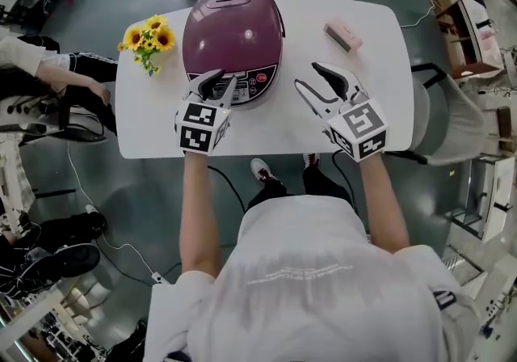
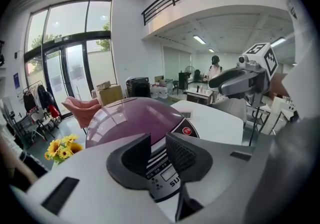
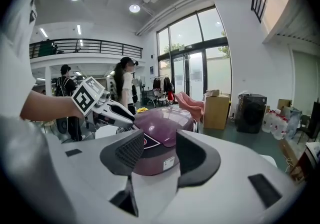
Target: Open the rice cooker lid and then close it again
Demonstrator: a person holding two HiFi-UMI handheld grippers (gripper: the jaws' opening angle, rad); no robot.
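A purple rice cooker [image 1: 233,33] stands with its lid down at the back middle of the white table [image 1: 266,132]. Its control panel [image 1: 252,82] faces me. My left gripper [image 1: 216,83] hovers right at the cooker's front, over the panel, its jaws a narrow gap apart with nothing between them. In the left gripper view the panel [image 2: 165,173] shows through that gap below the cooker's lid [image 2: 132,118]. My right gripper [image 1: 308,77] hangs open to the right of the cooker, apart from it, and in the right gripper view it points at the cooker's side [image 3: 160,140].
A bunch of sunflowers [image 1: 148,39] lies at the table's back left corner. A small pink box [image 1: 342,35] sits at the back right. A grey chair [image 1: 452,122] stands right of the table. A seated person [image 1: 48,69] is at the left.
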